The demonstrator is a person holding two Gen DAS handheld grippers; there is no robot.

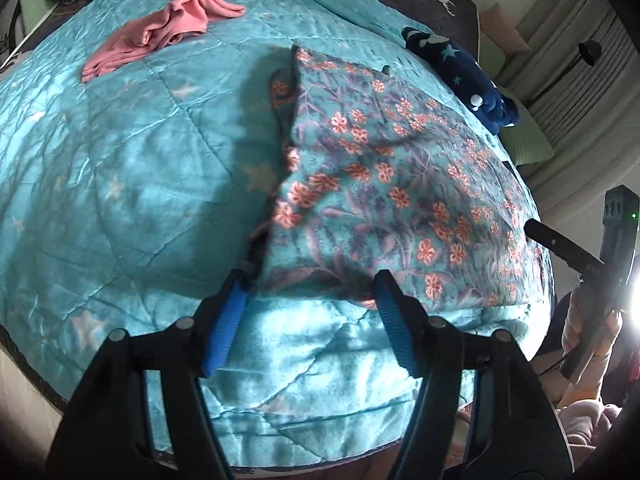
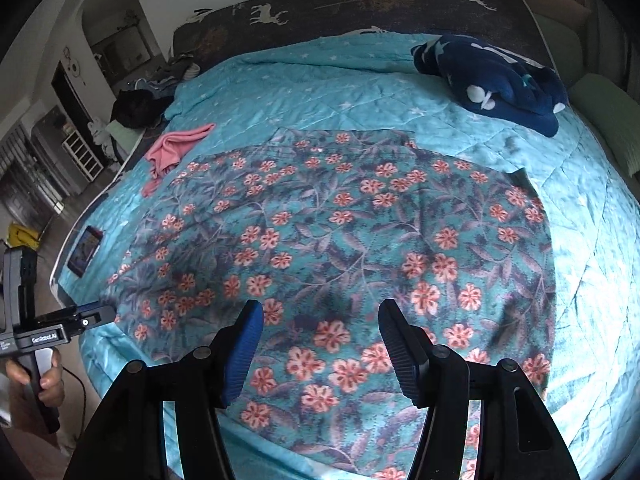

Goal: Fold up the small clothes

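Both grippers poised over the floral garment on the bed.
Left gripper at its near edge, right gripper above its middle, jaws apart, holding nothing. Risk: pinching the quilt along with the hem. Plenty of open room left; pink cloth well apart.

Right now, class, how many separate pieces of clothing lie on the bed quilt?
3. The floral garment lies spread in the middle, the pink garment crumpled toward the far left, the navy star-patterned garment bunched at the far right. More may lie outside the views.
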